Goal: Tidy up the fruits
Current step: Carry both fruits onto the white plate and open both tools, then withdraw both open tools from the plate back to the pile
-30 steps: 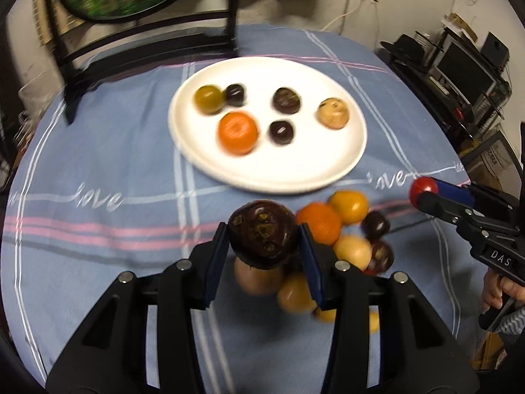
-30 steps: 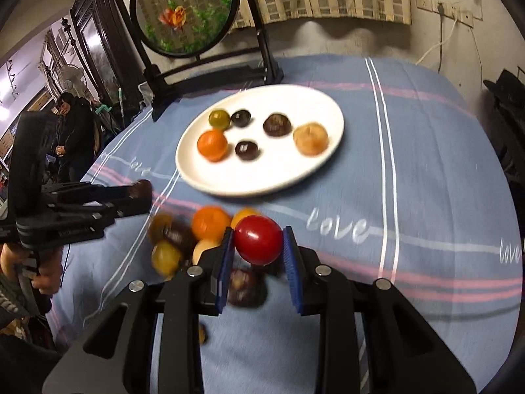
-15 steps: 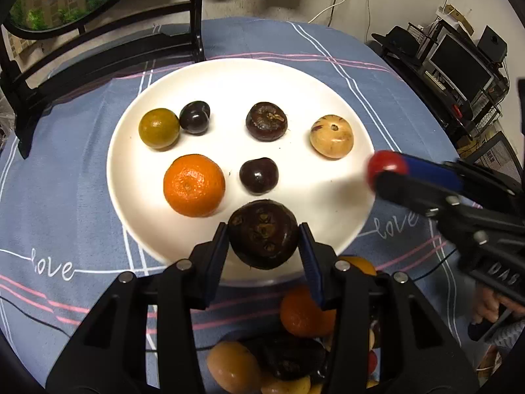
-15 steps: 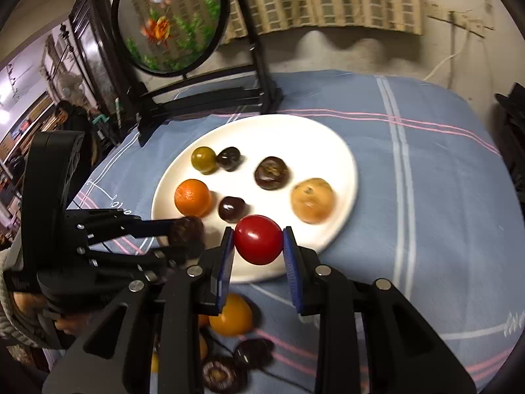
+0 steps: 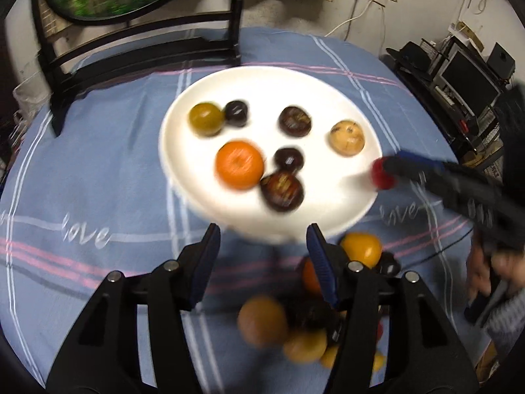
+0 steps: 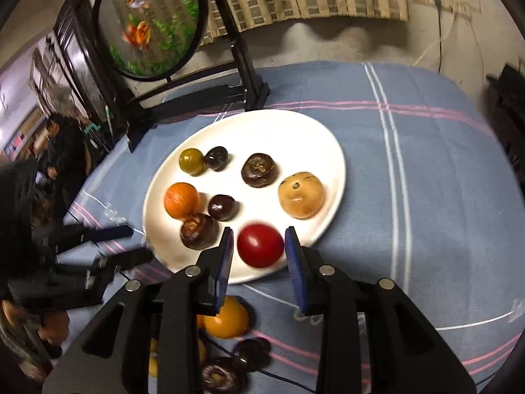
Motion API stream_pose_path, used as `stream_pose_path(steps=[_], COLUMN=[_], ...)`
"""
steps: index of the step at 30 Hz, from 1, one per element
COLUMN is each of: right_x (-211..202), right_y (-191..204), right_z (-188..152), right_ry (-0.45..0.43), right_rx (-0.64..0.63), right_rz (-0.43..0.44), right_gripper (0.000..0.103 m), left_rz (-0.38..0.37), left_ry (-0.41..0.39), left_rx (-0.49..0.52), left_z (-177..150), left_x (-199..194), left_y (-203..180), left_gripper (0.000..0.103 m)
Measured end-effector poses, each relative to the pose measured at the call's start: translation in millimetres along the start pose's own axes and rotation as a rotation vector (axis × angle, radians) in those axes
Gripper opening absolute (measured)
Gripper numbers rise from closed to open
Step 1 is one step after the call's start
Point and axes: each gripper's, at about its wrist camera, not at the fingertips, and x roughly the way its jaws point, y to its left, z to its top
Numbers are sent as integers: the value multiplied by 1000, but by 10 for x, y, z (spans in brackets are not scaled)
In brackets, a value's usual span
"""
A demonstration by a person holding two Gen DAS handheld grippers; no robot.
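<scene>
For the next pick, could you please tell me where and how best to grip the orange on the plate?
Grip the orange across its round middle, coming from above; two dark fruits crowd its near and right sides, so set the fingers along its clear left and far sides.

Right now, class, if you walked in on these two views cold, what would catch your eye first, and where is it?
The white plate mid-table, dotted with dark and orange fruit. At its near edge a red fruit sits between the right gripper fingers, which show slight gaps. The left gripper is open and empty, its dark fruit lying beside the orange.
</scene>
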Motion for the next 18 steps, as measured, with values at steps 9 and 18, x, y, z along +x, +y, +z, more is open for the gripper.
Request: stream_pose_path(steps=[9,18], right_x=[-492,-1208], right_y=[142,-30], right_z=[-105,-1239], right_ry=[-101,-69], right_rx=[-11,114], right_rz=[-25,-69], right_gripper=[58,59], left_rz=[54,38], left_ry=[16,50], left_rx=[-68,-52], left_z=[-546,-838], left_x=[-412,-438], left_y=[240,119], left_gripper=[57,57])
